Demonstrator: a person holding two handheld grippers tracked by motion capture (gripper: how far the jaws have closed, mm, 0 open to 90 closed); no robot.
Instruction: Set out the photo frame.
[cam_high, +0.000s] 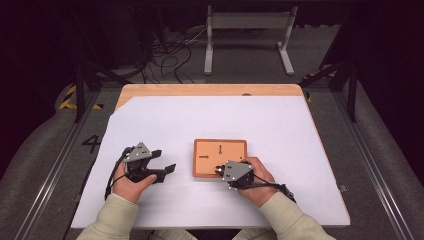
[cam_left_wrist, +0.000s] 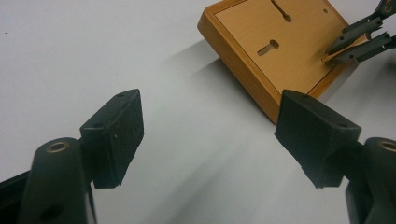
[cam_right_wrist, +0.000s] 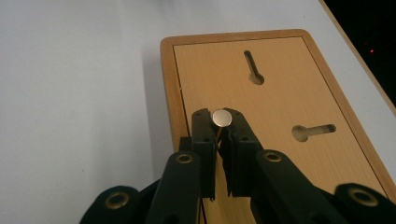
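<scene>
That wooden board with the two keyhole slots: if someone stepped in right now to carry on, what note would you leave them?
Right tongs: shut on a small metal pin with a round flat head, held upright over the near end of the wooden board.
Left tongs: open and empty, resting on the white table cover to the left of the board.
Board: flat on the cover, its two keyhole slots both empty.
Done: pin picked up.
Left, most likely: bring the pin's head to the round end of a slot and slide it along; the left tongs could steady the board.
</scene>
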